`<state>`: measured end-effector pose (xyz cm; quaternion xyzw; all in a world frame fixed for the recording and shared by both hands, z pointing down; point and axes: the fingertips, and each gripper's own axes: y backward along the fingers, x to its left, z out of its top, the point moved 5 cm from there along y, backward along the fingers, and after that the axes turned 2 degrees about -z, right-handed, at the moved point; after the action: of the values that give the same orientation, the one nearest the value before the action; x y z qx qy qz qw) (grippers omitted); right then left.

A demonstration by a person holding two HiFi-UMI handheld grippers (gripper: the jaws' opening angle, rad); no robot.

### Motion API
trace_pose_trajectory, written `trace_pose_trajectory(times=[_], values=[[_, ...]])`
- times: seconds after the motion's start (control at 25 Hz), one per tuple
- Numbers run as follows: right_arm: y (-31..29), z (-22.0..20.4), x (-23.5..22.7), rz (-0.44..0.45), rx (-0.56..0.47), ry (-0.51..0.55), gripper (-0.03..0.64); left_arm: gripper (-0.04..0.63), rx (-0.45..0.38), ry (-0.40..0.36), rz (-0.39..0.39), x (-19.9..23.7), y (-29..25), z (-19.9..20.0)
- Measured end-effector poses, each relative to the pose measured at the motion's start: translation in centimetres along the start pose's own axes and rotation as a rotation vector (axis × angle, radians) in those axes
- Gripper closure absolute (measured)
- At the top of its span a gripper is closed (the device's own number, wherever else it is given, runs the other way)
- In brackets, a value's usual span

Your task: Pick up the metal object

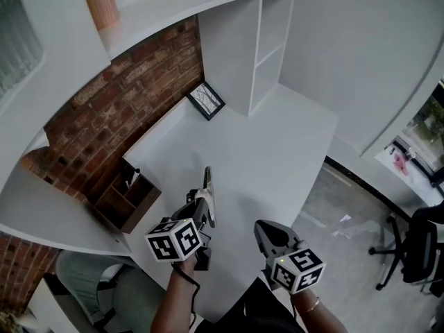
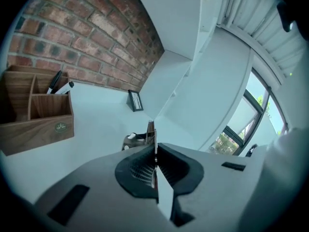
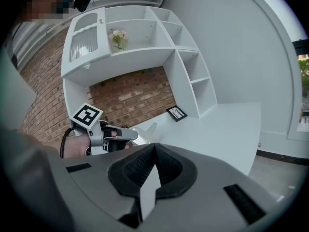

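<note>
A thin flat metal object (image 1: 208, 186) sticks out forward from my left gripper (image 1: 203, 203), low over the white desk (image 1: 277, 151). In the left gripper view the jaws of that gripper (image 2: 154, 151) are shut on the metal object (image 2: 151, 128), which shows edge-on between the pads. I cannot tell whether its far end is clear of the desk. My right gripper (image 1: 263, 229) hovers near the desk's front edge, to the right of the left one. Its jaws (image 3: 154, 149) are shut with nothing between them. In its view the left gripper (image 3: 112, 138) holds the pale metal object (image 3: 147, 128).
A wooden organiser (image 1: 128, 196) with pens stands at the left against the brick wall. A small picture frame (image 1: 205, 100) leans at the back by the white shelving (image 1: 260, 47). An office chair (image 1: 416, 248) stands on the floor at the right.
</note>
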<state>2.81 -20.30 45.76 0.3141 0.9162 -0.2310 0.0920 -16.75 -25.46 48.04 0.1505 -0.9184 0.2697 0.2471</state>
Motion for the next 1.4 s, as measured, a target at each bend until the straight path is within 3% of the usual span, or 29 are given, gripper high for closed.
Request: trace_pose_trajectory(times=[0.44,0.84,1.4], values=[[3.9,0.3,-0.1,-0.054,-0.055,0.030,0.612,0.586,-0.012,-0.245,-0.036,-5.4,3.6,-0.9],[6.9,0.3,-0.8,-0.090,-0.084,0.033,0.612,0.586,-0.033,-0.324,-0.046,-8.7,5.5,-2.9],[10.2,1.1,-2.9,-0.057,-0.120,0.063,0.612,0.586,-0.130,-0.449,-0.030,-13.9,7.8,-4.2]])
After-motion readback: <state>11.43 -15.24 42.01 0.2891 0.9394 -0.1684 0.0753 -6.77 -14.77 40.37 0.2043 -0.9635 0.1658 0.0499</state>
